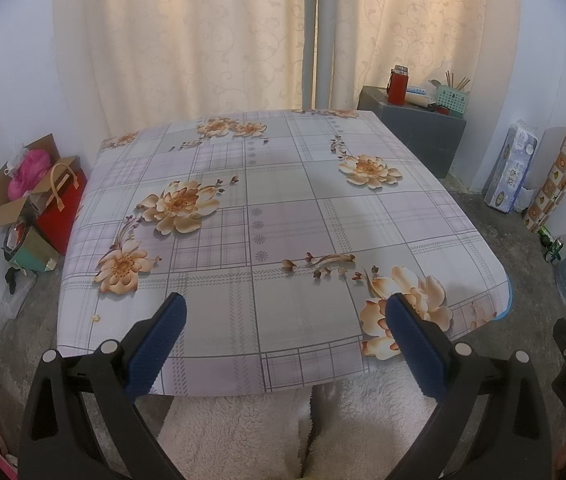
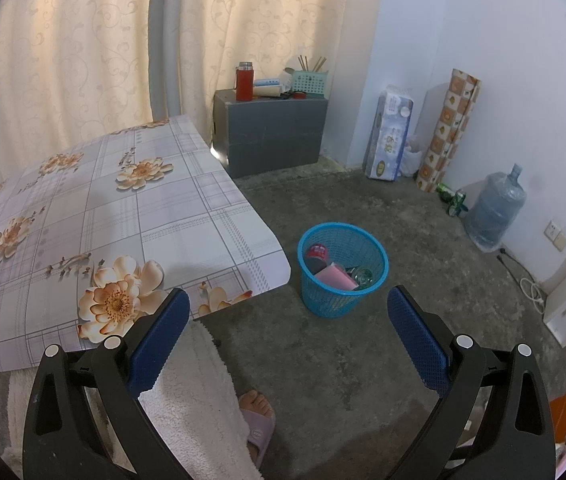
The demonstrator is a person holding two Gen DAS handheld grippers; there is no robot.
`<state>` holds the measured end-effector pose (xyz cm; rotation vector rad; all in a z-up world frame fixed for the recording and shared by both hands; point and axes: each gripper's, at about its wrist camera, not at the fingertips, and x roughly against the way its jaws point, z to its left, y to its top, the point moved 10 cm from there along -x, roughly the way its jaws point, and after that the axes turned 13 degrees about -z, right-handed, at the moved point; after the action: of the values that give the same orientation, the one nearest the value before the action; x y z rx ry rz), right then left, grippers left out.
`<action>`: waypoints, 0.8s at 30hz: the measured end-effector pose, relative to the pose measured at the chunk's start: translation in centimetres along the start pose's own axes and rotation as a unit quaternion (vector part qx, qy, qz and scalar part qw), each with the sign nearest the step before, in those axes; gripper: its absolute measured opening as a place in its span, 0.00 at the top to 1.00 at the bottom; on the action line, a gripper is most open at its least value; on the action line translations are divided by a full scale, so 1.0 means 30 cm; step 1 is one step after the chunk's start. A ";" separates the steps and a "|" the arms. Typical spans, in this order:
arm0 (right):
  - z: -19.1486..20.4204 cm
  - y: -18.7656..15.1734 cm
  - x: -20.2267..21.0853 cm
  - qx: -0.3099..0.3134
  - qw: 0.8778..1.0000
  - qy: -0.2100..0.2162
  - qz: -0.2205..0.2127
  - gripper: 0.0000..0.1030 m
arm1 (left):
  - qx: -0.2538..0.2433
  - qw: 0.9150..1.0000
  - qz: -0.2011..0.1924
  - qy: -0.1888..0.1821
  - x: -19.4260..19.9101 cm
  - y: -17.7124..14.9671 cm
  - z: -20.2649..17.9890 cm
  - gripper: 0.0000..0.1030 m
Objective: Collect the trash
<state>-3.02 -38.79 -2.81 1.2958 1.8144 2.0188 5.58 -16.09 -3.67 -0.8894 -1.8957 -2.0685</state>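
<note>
A: Grippers? 
B: Left gripper [image 1: 283, 312] and right gripper [image 2: 289, 308] both wide, holding nothing.

A: Trash? 
B: In the blue basket [image 2: 341, 300], on floor off the table's [image 2: 163, 232] near right corner.

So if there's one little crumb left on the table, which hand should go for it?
Probably the left. Its tool hangs open over the table, with the crumb just left of it. The right tool faces the blue basket on the floor.
</note>
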 end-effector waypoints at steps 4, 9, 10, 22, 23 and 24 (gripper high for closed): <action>0.000 -0.001 0.000 0.000 1.000 0.001 0.000 0.08 | -0.001 1.000 0.000 0.000 0.001 -0.001 0.000 0.05; 0.000 0.000 0.000 0.001 1.000 0.001 0.000 0.08 | 0.000 1.000 0.001 0.000 -0.002 0.003 0.000 0.05; 0.000 0.000 -0.001 0.001 1.000 0.000 0.000 0.08 | 0.000 1.000 0.001 0.000 -0.001 0.000 0.000 0.05; -0.002 0.002 -0.001 0.001 1.000 0.002 -0.001 0.08 | -0.001 1.000 0.001 -0.001 -0.001 0.000 0.001 0.05; -0.002 0.003 -0.002 0.001 1.000 0.002 -0.001 0.08 | -0.001 1.000 0.001 -0.001 -0.004 0.003 0.001 0.05; -0.002 0.002 -0.002 0.001 1.000 0.002 -0.001 0.08 | -0.001 1.000 0.002 -0.001 -0.002 0.001 0.001 0.05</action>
<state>-3.01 -38.88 -2.79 1.2925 1.8195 2.0200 5.65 -16.09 -3.68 -0.8940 -1.8925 -2.0679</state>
